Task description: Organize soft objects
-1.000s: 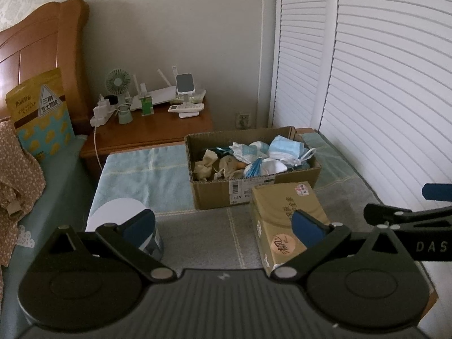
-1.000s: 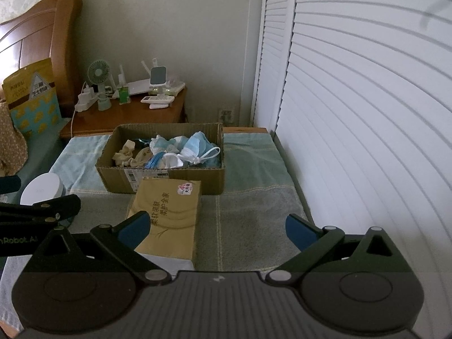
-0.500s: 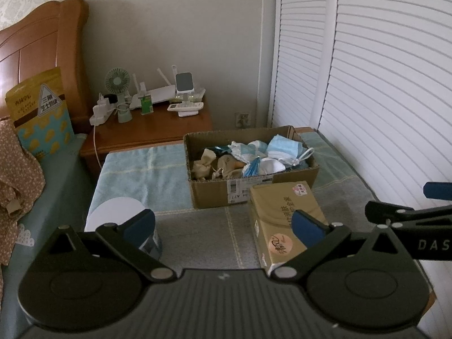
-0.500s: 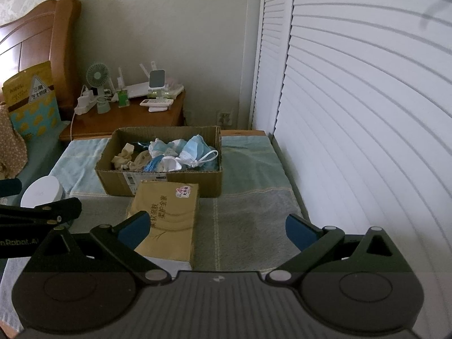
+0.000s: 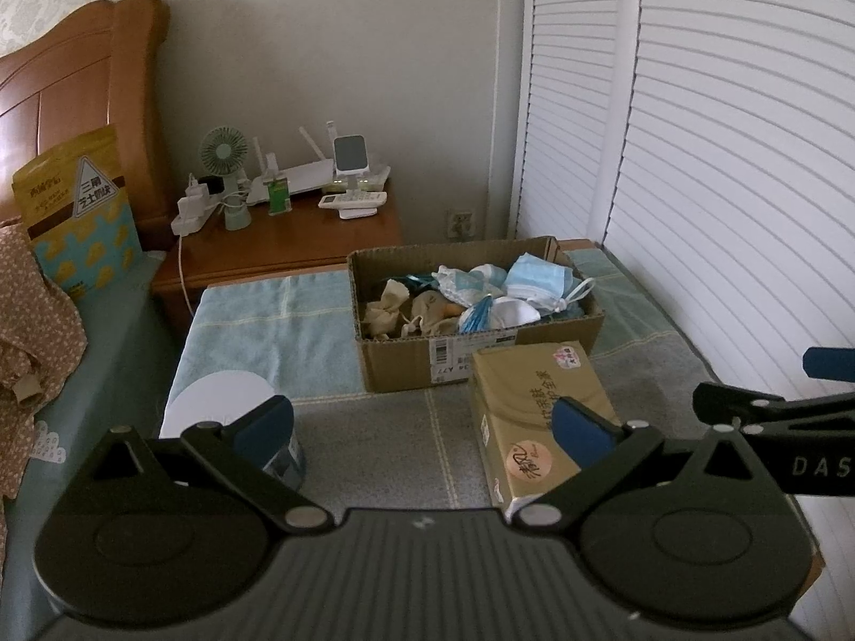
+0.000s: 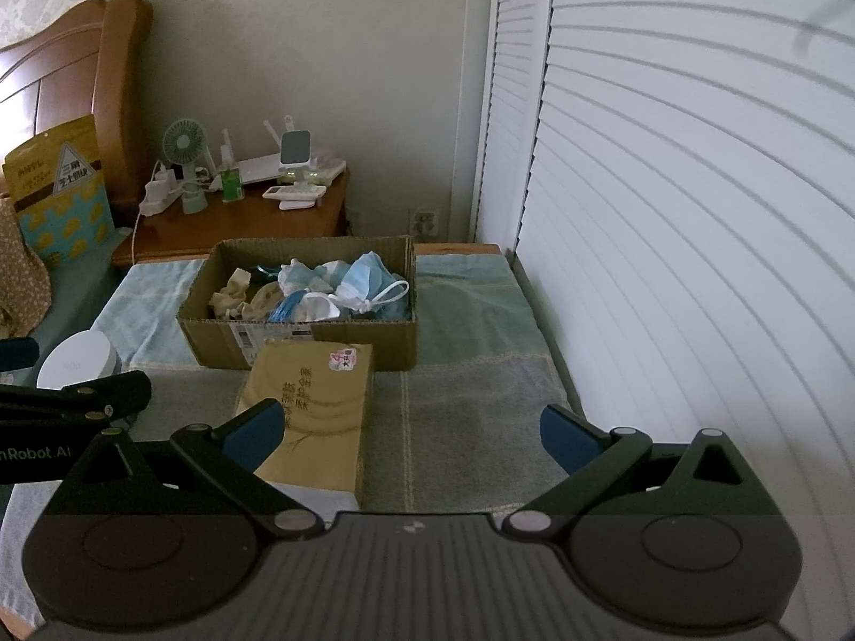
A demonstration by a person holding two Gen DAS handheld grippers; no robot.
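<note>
Loosely heaped masks (image 5: 534,280), cloth bags (image 5: 395,310) fill cardboard box (image 5: 395,366); both claws spread, empty.

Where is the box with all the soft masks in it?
The cardboard box sits mid-frame in both wrist views, on the blue towel, just behind the tan tissue pack and in front of the wooden nightstand.

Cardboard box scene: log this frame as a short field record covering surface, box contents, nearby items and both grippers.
surface: towel-covered top
cardboard box: open, holding face masks and beige cloth pieces
tissue pack: right in front of the box
white round container: left of the box
left gripper: open, empty
right gripper: open, empty
background: wooden nightstand with small fan
</note>
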